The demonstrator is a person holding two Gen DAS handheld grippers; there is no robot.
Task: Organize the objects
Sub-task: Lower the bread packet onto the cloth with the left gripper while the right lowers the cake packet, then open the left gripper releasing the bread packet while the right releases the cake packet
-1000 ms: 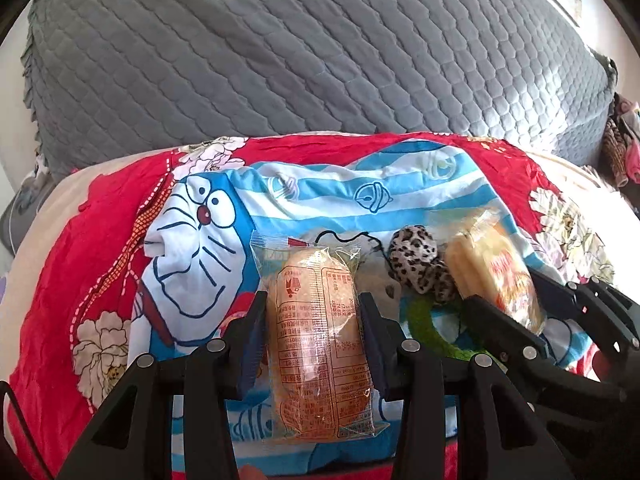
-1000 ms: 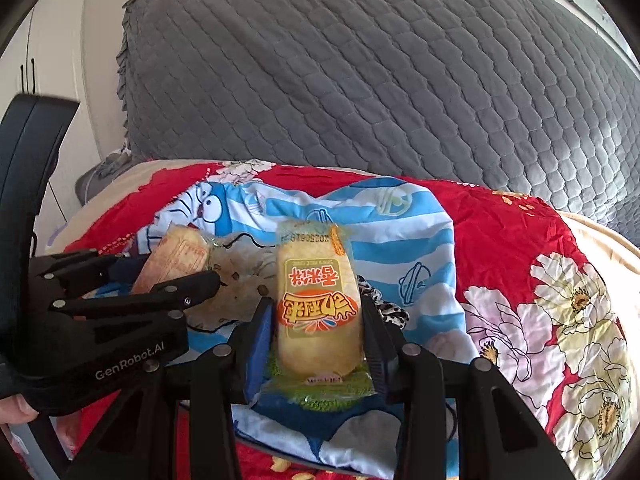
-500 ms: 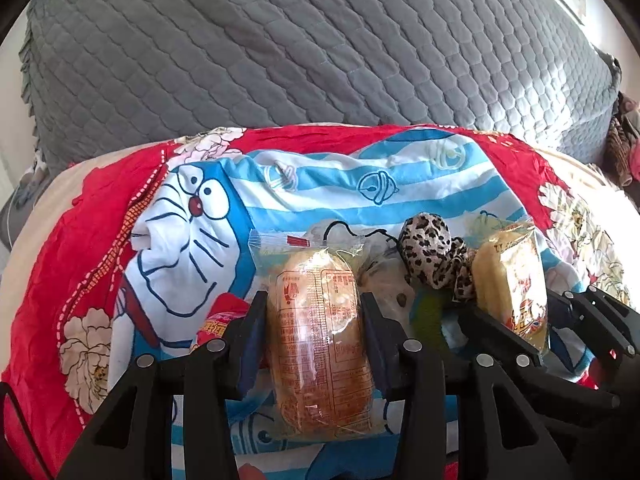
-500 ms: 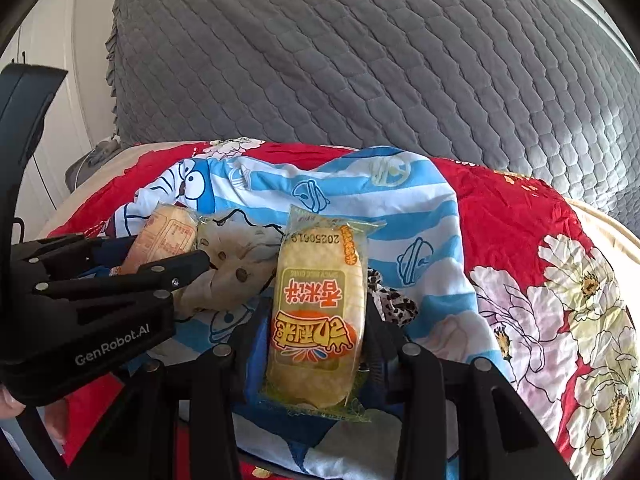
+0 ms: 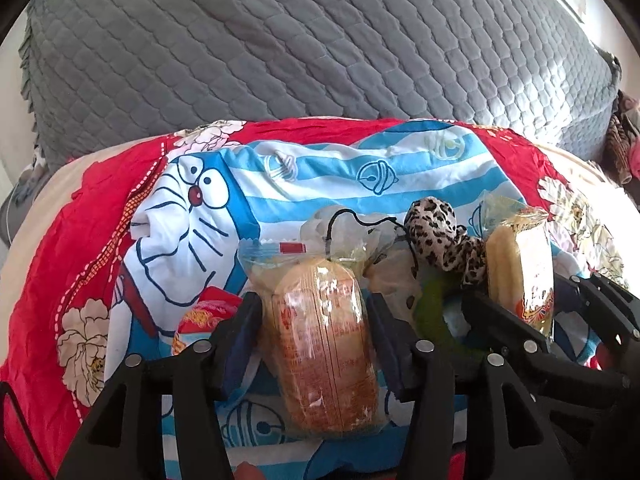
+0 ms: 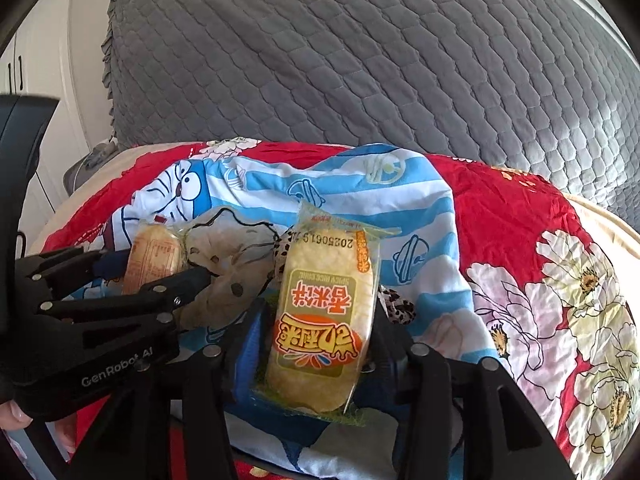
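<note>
The left gripper (image 5: 316, 320) points down at a slant, and its jaws have just been opening. A snack pack sits between them with small gaps at the sides. The right gripper (image 6: 320, 336) is close beside it and slants down too. Its jaws have also just been opening, with a yellow pack between them. A fingertip (image 6: 14, 416) shows behind the left gripper.

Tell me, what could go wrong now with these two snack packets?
Both grippers have just been opening, a packet between the fingers of each. The bread packet in the left gripper lies on rumpled cartoon cloth and may slide. The rice cracker packet in the right gripper looks tilted and could topple. Pulling back might snag the black cord.
</note>
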